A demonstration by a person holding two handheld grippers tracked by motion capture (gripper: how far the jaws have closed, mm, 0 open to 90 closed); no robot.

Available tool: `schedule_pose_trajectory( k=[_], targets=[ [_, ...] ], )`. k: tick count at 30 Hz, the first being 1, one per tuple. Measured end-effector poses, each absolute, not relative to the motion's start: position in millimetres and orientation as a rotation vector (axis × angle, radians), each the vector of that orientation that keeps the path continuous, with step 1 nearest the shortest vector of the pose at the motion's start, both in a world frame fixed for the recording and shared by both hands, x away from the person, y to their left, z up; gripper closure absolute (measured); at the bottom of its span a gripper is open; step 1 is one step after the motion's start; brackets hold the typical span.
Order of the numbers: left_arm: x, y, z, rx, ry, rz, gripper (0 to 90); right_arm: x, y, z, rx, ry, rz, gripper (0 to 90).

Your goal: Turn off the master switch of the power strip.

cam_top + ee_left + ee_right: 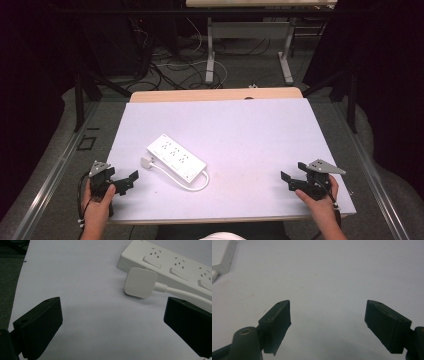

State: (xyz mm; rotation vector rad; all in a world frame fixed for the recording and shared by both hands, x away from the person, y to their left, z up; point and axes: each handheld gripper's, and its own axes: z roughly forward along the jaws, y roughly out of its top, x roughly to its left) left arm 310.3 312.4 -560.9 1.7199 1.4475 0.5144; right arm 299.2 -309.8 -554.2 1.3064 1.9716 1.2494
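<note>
Both my jaws gape wide, holding nothing.
White rectangular plastic power strip point(176, 156) lies left of centre on the pale tabletop point(250, 130); its white square plug point(140, 282) sits beside it.

Left gripper point(131, 180): black body, two blocky black jaws with small screw holes on the outer faces, grey three-cornered plate on top, black cable looping from the rear. Right gripper point(286, 180): same build; jaws matte dark, screw holes along top edges, rounded black boss at one jaw's base. Forearms bare, no sleeves.
</note>
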Motion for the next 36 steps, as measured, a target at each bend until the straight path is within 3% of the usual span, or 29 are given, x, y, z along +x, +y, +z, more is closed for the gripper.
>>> schedule_pose_trajectory(
  k=[36],
  targets=[
    [311.8, 313.9, -563.6, 1.723, 1.471, 0.508, 3.1, 299.6, -310.1, -555.0, 1.314, 1.982, 1.233, 20.5]
  ],
)
